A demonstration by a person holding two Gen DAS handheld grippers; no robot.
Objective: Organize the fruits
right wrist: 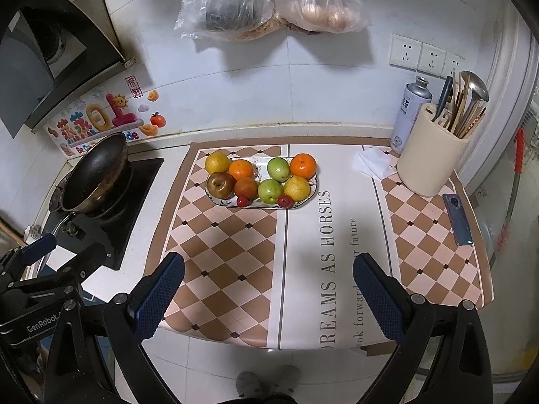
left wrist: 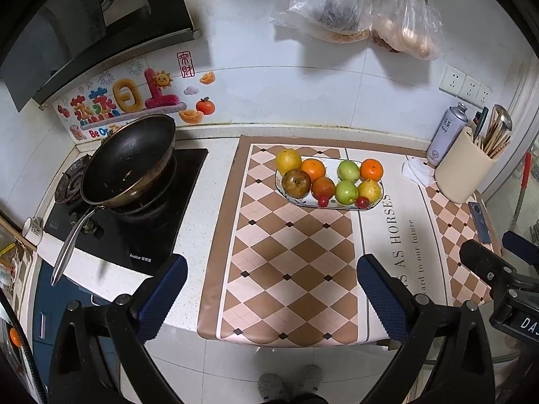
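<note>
1. The white speckled surface (right wrist: 158, 208) runs along the tiled wall.
2. A checkered mat (right wrist: 235, 252) printed with lettering covers most of it.
3. On the mat, toward the wall, sits a patterned oblong plate (right wrist: 305, 198) of fruit.
4. At the right stand a cream utensil holder (right wrist: 427, 161) and a spray can (right wrist: 409, 111), touching or nearly so; a crumpled tissue (right wrist: 370, 163) lies beside them.
5. A phone (right wrist: 458, 219) lies near the right edge.
6. A black stove (right wrist: 128, 208) at the left carries a wok (right wrist: 94, 171).
</note>
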